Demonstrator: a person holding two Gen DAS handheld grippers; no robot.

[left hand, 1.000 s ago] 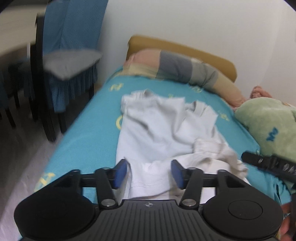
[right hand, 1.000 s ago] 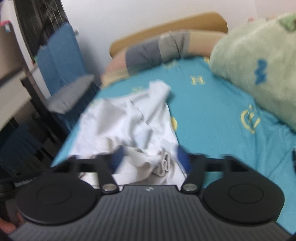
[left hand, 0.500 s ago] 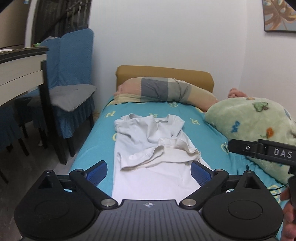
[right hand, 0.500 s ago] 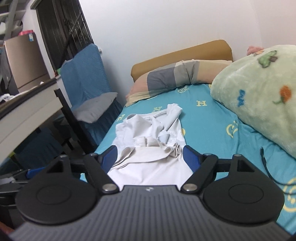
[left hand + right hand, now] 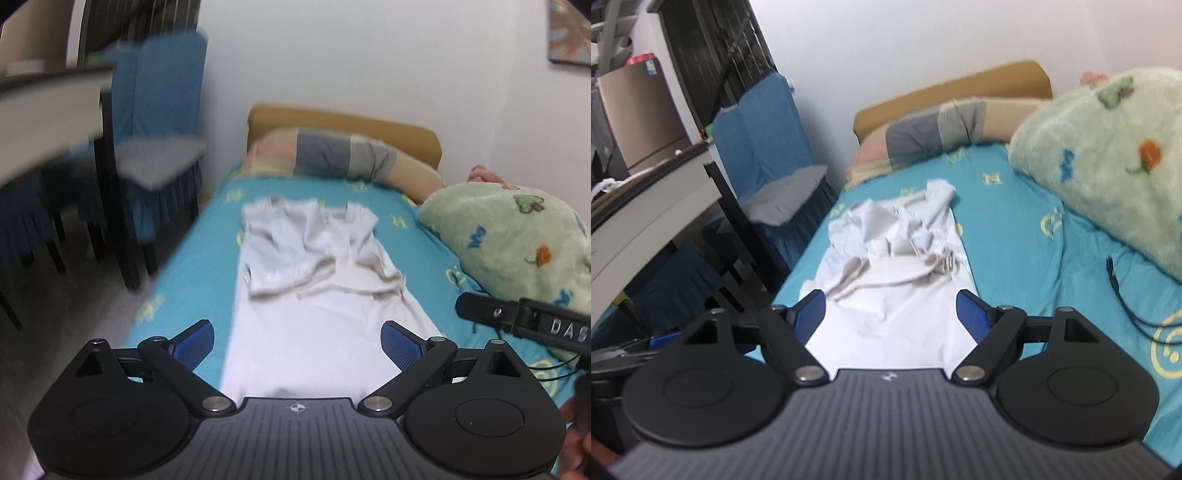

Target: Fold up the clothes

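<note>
No container in view. White shirt (image 5: 314, 295) lies lengthwise on teal bed (image 5: 192, 266), far end bunched, near part flat. Left gripper (image 5: 297, 345) above shirt's near part, jaws just opened wide, nothing between, pads clear of cloth. Right gripper (image 5: 891, 314) likewise above near part, jaws spread, empty.

White shirt (image 5: 317, 295); teal sheet (image 5: 1015, 229), yellow motifs, perhaps letters; green blanket (image 5: 517, 236).
</note>
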